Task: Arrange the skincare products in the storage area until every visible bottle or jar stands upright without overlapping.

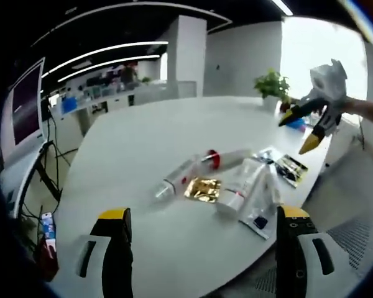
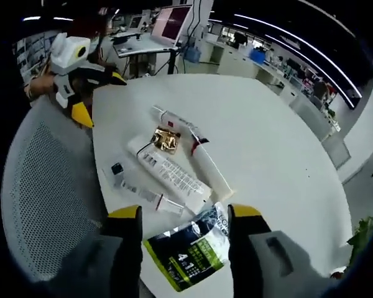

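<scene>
the white table carries the whole job, and nothing on it stands upright yet: every product lies flat in one loose cluster near the edge, so i judge the task to be at its very start, with both tools hovering above and no item chosen.

largest in the pile is the long white tube, lying on its side with its printed face up; in the left gripper view it sits at. beside it lies the slim red-capped tube, also flat, its red collar near the middle of the cluster. a clear bottle lies end-on to that one. the gold sachet rests between the tubes, touching or nearly touching them. a clear sample packet lies toward the table edge, and a dark green sachet sits between the right tool's jaws, lower than them, on the table.

the next move probably calls for lowering one tool onto a tube, closing across its body and tipping it onto its cap.

the left gripper hangs over the near edge, jaws wide apart, holding nothing. the right gripper points down at the pile, jaws also spread and empty; seen across the table at, its yellow tips are parted.
</scene>
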`<state>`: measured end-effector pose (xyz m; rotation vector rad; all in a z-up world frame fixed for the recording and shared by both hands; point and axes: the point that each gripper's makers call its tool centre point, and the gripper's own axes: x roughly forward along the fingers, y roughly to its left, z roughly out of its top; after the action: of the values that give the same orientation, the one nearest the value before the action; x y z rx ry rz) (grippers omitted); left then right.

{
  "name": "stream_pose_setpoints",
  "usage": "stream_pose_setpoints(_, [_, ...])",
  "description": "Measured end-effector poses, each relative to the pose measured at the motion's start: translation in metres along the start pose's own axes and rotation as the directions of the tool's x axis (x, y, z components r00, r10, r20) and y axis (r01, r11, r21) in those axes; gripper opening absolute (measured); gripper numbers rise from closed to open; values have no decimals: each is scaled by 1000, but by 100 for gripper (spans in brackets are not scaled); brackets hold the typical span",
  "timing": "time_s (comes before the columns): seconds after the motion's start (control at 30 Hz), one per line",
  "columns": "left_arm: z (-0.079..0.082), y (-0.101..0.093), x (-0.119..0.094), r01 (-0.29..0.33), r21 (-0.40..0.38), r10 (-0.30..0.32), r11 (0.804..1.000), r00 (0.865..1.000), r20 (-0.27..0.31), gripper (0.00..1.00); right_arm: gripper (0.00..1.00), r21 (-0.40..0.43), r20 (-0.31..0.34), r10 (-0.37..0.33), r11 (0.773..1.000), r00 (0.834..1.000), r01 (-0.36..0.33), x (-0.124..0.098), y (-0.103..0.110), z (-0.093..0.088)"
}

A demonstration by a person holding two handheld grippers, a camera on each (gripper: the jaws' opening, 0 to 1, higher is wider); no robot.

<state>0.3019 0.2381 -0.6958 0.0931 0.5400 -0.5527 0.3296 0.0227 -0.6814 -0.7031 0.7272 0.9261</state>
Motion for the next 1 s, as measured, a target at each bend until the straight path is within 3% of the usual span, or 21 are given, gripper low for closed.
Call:
stream_pose_setpoints(0.2, [0,4,2,25,6,-25,1000,1000,-4,94,43,-34,-37,43,998,998,-44,20,-12,7])
stream_pose_setpoints(0.47, [-3,13,4,53,17,-53,998,998,-19,94,44,-98,-133,84,990,988,-98,46,-40,22])
stream_pose_setpoints(0.67, [-6,20,4,70,7,-70,998,997,-27,94,49,-157,-231,123,974,965,-162,76,-50,23])
stream_pose_setpoints(0.87, [-10,26,3,77,-12,-77,997,997,-31,94,41,-143,-288,183,962,940,-231,105,-50,23])
stream_pose_setpoints(1.0, [-15,28,3,81,-18,-82,997,996,-47,94,42,-155,-370,198,950,907,-271,120,-54,11])
